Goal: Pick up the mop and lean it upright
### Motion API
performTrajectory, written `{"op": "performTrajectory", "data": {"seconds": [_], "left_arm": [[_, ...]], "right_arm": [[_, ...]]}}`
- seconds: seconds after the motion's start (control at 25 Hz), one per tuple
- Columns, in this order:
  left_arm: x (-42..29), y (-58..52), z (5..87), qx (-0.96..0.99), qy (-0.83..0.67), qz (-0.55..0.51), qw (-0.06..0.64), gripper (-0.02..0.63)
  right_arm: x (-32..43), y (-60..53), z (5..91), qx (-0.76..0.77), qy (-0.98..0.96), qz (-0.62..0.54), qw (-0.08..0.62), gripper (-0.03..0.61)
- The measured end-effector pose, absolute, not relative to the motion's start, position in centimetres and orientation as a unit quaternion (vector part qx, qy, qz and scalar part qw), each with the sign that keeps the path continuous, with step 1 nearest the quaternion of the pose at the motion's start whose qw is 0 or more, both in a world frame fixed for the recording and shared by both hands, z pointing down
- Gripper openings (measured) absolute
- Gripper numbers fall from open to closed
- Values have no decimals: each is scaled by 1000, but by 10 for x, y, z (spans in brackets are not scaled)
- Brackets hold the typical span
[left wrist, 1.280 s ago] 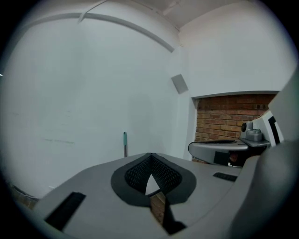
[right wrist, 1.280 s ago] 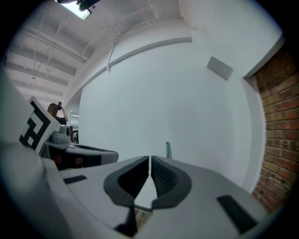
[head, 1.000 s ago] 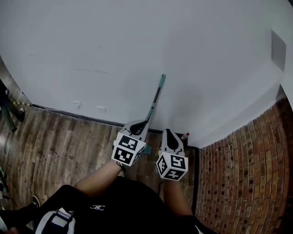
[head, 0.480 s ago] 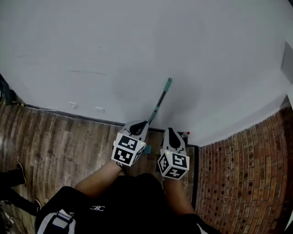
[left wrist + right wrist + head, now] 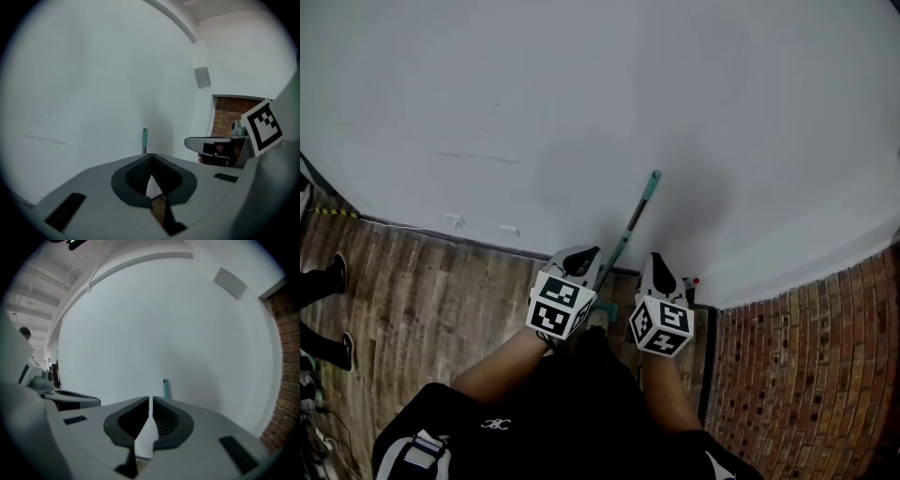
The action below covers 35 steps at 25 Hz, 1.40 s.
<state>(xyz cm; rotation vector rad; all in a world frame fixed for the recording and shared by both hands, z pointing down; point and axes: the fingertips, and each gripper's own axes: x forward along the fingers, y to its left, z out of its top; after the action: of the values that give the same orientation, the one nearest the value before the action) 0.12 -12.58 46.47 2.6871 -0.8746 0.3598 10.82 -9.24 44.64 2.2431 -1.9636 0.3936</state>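
Wooden floor (image 5: pixel 412 309) lies open on the left, with a bystander's shoes (image 5: pixel 337 274) at its far edge. The white wall (image 5: pixel 581 94) bounds it along a dark skirting line. The left gripper (image 5: pixel 586 253) has its jaws closed on nothing, its tip at the wall's foot. The mop (image 5: pixel 630 225) leans upright against the wall between the two grippers, teal end uppermost, gripped by neither. The right gripper (image 5: pixel 657 261) is likewise closed and empty. Brickwork (image 5: pixel 806 375) shuts in the right side. Compared with a second ago, both grippers sit closer to the wall, and the mop leans as before.
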Motion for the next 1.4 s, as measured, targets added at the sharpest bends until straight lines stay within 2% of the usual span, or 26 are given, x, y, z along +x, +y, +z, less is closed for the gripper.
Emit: {"op": "performTrajectory", "data": {"seconds": [0.12,0.24,0.6,1.12,1.4], "left_arm": [[8,-148,464,928,-319,131,140,-9],[14,-169,464,923,-331,139,139,-9],[41,-213,471,909,-358,149,156,-9],[52,-253,477,878,-420,153,172,-9],[52,-254,491,868,-431,159,187,-9]], "right_arm": [[121,-125,443,735,-664,128,57,19],[130,-155,441,721,-679,130,51,91],[170,-233,477,698,-695,147,86,121],[190,-295,518,646,-728,175,149,121],[185,-288,517,596,-776,166,122,106]]}}
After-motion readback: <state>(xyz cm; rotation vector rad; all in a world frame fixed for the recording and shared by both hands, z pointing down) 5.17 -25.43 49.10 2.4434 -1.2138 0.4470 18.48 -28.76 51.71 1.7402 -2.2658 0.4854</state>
